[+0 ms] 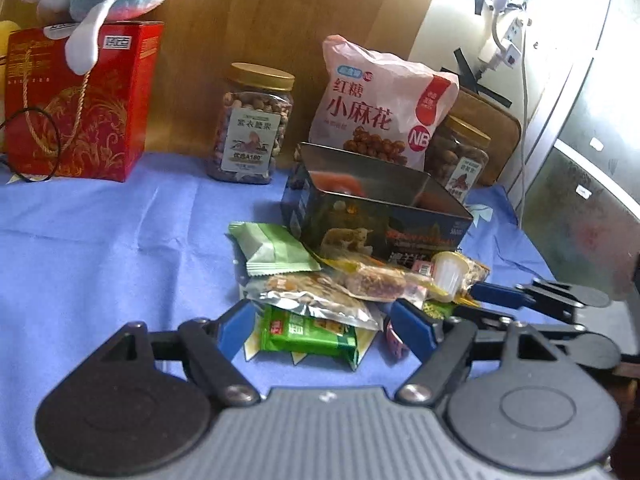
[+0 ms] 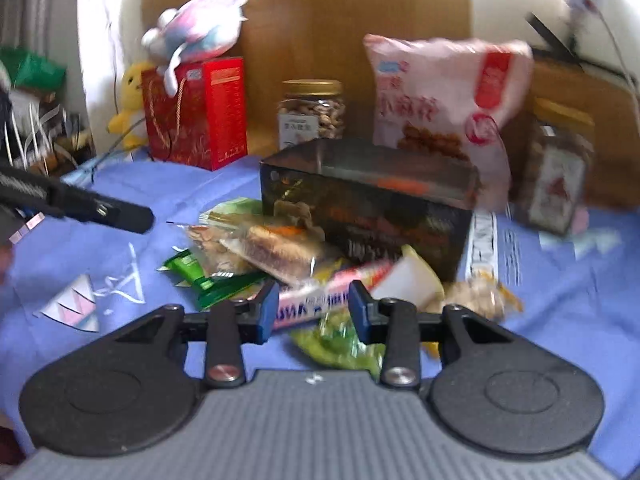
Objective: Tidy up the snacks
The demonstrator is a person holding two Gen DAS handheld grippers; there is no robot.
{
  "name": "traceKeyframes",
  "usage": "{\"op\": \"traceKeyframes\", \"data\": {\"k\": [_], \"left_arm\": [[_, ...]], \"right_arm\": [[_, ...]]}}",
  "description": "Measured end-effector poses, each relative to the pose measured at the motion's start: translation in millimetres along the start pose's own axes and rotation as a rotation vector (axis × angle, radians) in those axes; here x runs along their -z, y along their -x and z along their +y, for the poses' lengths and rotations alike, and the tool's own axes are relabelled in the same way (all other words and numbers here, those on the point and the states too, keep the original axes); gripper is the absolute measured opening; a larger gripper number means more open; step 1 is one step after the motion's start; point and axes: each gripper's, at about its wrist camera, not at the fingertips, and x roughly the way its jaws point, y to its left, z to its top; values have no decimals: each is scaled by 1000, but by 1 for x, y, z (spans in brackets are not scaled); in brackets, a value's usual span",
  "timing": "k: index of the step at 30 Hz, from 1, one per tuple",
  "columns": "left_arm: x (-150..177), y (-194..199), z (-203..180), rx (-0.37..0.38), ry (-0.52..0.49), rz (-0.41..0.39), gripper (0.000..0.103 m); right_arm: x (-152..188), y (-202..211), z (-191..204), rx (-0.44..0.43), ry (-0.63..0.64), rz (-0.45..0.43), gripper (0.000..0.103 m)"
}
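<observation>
Two nut jars point(image 1: 253, 124) flank a pink bag point(image 1: 380, 108) marked "NB".

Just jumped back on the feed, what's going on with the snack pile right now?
A person works two handheld grippers over a heap of small snack packets on the blue cloth, in front of an open dark tin. The left gripper stands open around a green packet. The right gripper straddles a pink-and-white bar; whether its pads press on it is unclear.
</observation>
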Motion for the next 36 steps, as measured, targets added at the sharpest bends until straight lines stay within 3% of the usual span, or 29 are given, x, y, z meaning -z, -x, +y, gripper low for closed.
{"op": "traceKeyframes", "data": {"k": [9, 10, 12, 16, 21, 23, 24, 25, 26, 30, 33, 36], "left_arm": [[-11, -9, 7, 75, 60, 16, 83], [-15, -13, 5, 73, 59, 20, 83], [-22, -22, -1, 56, 47, 24, 83], [-23, -28, -7, 87, 43, 35, 83], [-13, -25, -15, 164, 14, 52, 83], [-6, -22, -19, 199, -3, 65, 84], [-2, -22, -21, 218, -8, 76, 84], [3, -22, -23, 239, -14, 89, 84], [8, -22, -26, 256, -18, 101, 84], [24, -20, -33, 302, -10, 131, 89], [36, -19, -34, 325, 22, 143, 93], [48, -24, -37, 329, 45, 187, 93]], "right_arm": [[-1, -32, -7, -45, 58, 5, 41], [-1, -35, -7, -51, 69, 13, 26], [1, -40, -6, -50, 82, 25, 19], [8, -21, 6, -31, 143, -37, 17], [34, 36, 14, -5, 192, -86, 18], [50, 56, 11, -12, 170, -57, 22], [57, 63, 8, -18, 141, -43, 37], [65, 70, 4, -37, 103, -18, 61], [71, 76, 0, -47, 71, -6, 66], [76, 80, -2, -36, 62, 22, 69], [69, 71, 4, -90, 109, 34, 76], [63, 51, 10, -120, 178, 70, 77]]}}
